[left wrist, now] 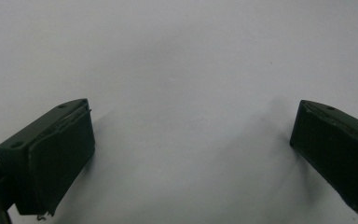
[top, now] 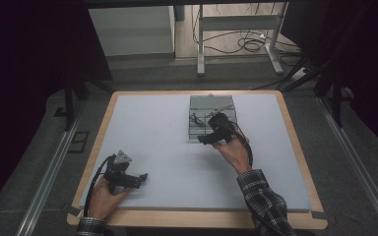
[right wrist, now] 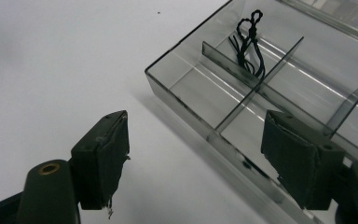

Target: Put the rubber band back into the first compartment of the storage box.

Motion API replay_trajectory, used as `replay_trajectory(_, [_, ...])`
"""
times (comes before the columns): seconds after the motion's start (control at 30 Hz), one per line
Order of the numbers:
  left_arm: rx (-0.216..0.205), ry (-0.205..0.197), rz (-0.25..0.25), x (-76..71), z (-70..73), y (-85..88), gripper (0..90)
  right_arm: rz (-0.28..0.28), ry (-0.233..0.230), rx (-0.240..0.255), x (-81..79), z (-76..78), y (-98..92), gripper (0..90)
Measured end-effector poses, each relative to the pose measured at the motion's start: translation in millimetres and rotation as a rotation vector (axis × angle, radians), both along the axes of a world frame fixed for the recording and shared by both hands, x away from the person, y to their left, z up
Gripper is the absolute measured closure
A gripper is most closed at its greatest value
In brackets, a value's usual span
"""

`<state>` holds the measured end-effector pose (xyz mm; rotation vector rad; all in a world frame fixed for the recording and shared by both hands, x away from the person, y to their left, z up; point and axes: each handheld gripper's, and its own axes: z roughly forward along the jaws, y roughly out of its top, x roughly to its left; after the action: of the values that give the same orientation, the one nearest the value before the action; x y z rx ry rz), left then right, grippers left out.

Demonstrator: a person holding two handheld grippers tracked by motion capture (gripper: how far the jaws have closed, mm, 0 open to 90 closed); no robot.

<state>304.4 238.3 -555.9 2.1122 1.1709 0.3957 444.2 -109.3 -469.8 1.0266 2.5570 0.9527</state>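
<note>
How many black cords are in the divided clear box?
1: a looped black cord lies in a far compartment of the clear box, beyond the open right claw. The claw covers part of the box in the high view.

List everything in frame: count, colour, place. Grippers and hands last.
organizer box: 1, clear grey with dividers, far-centre of the table, just ahead of the right gripper.
black cord: 1, black, looped bundle lying inside one compartment of the organizer box.
table: 1, pale grey top with a light wood rim, centre of the high view.
white frame: 1, white, on the floor beyond the table, cables beneath it.
left gripper: 1, black, near-left part of the table, jaws open, nothing between them.
right gripper: 1, black, at the near edge of the organizer box, jaws open, nothing gripped.
left hand: 1, at the table's near-left edge.
right hand: 1, plaid sleeve, right of centre.
</note>
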Motion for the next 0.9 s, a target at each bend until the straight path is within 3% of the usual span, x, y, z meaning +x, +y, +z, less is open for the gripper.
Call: replay_trajectory(0.9, [0.0,0.0,0.0,0.0,0.0,-0.1,0.0,-0.003,0.011,-0.005,-23.2,-3.6,-22.3,19.6])
